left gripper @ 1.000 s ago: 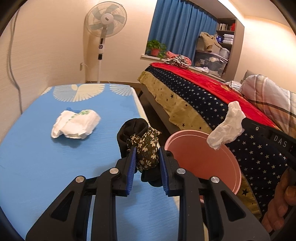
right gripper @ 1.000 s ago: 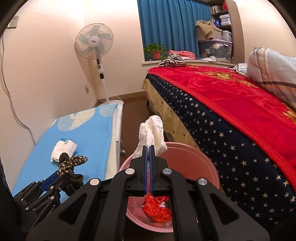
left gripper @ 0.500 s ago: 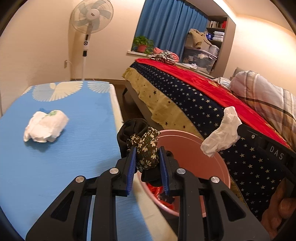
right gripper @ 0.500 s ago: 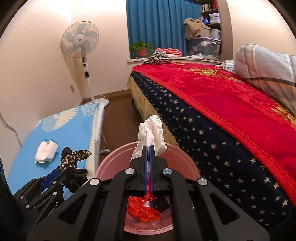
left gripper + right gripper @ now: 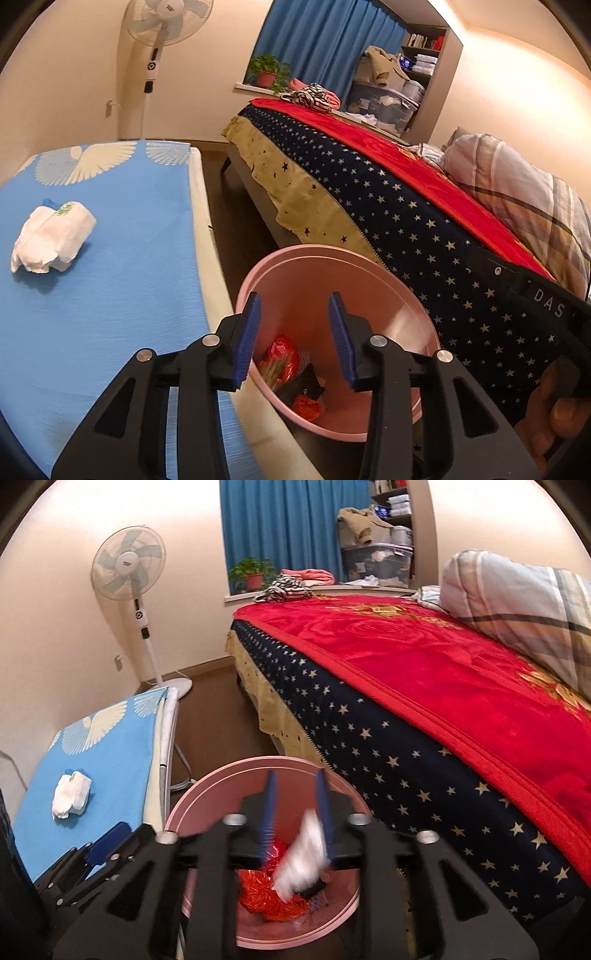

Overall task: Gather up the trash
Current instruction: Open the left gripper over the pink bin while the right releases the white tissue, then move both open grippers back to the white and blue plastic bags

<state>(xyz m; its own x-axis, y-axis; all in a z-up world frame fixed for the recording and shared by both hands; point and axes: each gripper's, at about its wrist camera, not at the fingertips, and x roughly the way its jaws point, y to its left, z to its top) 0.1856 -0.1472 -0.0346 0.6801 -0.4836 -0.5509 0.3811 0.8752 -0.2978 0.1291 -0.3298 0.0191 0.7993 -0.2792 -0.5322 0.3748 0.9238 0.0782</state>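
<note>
As both grippers' jaws open over the bin (image 5: 334,254), the left gripper (image 5: 294,334) is now empty and the tissue (image 5: 301,860) drops from the right gripper (image 5: 297,808); one wad (image 5: 51,236) remains mid-board (image 5: 122,280).

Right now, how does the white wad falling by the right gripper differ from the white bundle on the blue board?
The white wad is blurred, dropping into the pink bin below the right gripper, whose jaws are opening. The white bundle lies still on the blue board, outside the bin, and shows a green mark. Both are crumpled and white.
</note>
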